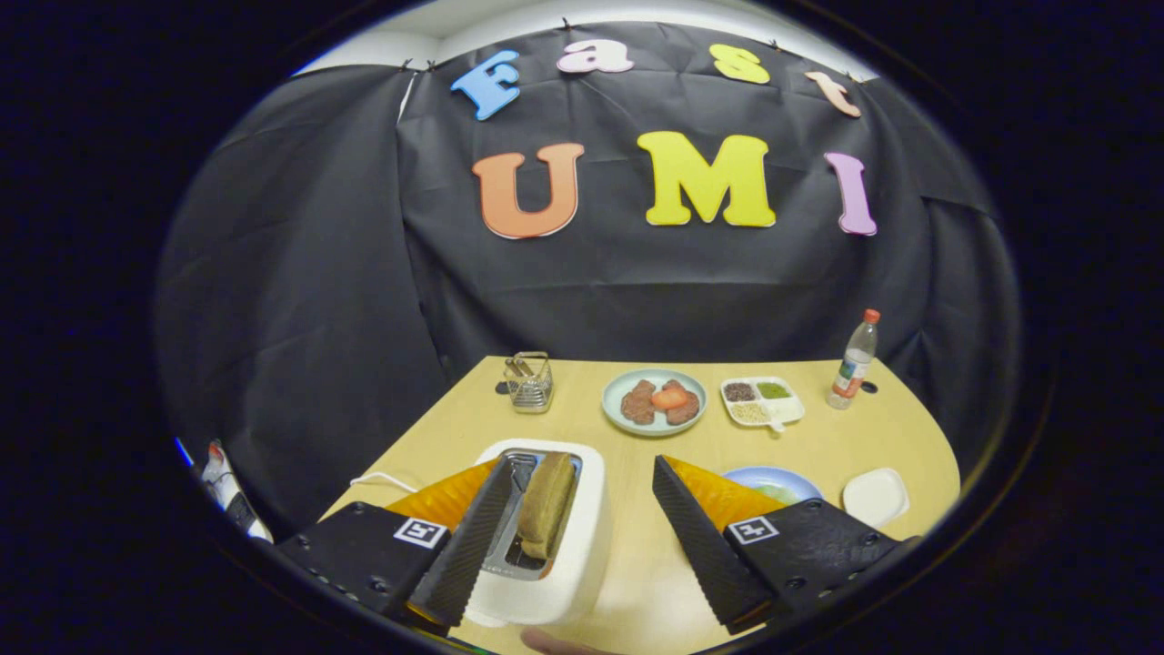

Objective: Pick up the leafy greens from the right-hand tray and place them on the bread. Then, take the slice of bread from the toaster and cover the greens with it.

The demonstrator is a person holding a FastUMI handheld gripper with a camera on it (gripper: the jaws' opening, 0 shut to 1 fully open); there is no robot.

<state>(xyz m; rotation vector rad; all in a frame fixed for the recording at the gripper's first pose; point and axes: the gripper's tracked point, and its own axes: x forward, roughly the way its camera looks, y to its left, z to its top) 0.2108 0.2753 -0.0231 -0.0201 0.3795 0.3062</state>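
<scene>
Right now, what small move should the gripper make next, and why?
Probably ease forward and down so the open gripper straddles the bread slice standing in the toaster; the slice sits nearer one finger, not yet between both.

I am seeing a pale wooden-yellow table (846,437) carrying a white toaster (582,546) with a brown slice of bread (546,505) standing in its silvery slot. The gripper (575,523) is showing its fingers spread apart, with black-and-white square markers on its dark body. Beyond them, a light green plate (627,420) is holding reddish-brown patties and an orange-red slice. A white divided tray (793,408) is showing dark, green and pale fillings. A clear bottle (853,361) is wearing an orange cap. A blue plate (773,475) is holding pale green leafy greens (784,493), beside a white dish (875,497). A wire basket (530,382) is glinting silver.
</scene>
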